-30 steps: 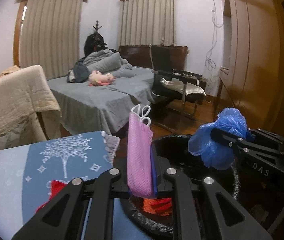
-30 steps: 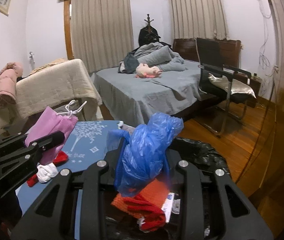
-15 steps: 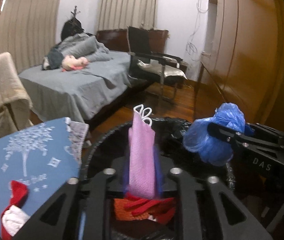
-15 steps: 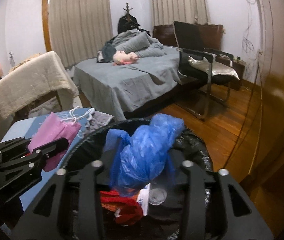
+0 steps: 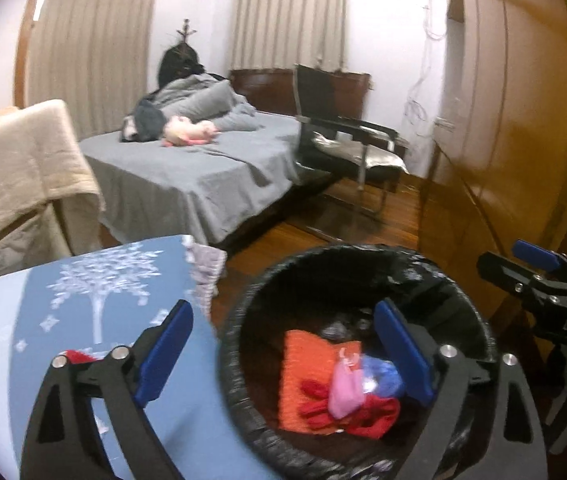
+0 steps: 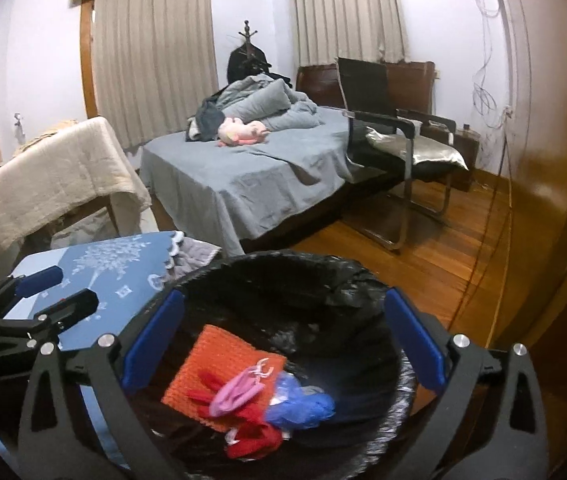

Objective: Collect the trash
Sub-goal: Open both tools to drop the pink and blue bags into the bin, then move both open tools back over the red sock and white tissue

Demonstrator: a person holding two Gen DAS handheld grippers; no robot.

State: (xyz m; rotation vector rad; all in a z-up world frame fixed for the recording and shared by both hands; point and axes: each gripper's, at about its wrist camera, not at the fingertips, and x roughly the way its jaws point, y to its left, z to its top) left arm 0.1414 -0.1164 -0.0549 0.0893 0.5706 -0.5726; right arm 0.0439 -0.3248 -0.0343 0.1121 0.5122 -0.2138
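Observation:
A round bin with a black liner point(image 5: 323, 256) point(image 6: 303, 260) stands on the floor under both grippers. In it lie a pink bag point(image 5: 345, 388) point(image 6: 235, 394), a blue plastic bag point(image 5: 383, 376) point(image 6: 303, 404), an orange cloth point(image 5: 303, 372) point(image 6: 219, 356) and red fabric point(image 5: 367, 412) point(image 6: 255, 436). My left gripper point(image 5: 281, 312) hangs over the bin's left rim, jaws opening wide, nothing between them. My right gripper point(image 6: 285, 300) is above the bin, jaws opening too, with nothing between them. Each gripper shows at the edge of the other's view, the right point(image 5: 499, 254) and the left point(image 6: 75, 286).
A table with a blue tree-print cloth point(image 5: 83, 292) point(image 6: 115, 260) is left of the bin and holds a red item point(image 5: 77, 356). Behind are a grey bed point(image 6: 251, 176), a black chair point(image 6: 395, 136), a blanket-draped chair point(image 6: 55, 176), a wooden wardrobe point(image 5: 523, 120) and wood floor point(image 6: 443, 248).
Both grippers opened. The pink bag left the left gripper and the blue plastic bag left the right one; both now lie in the bin. The left gripper sank a little.

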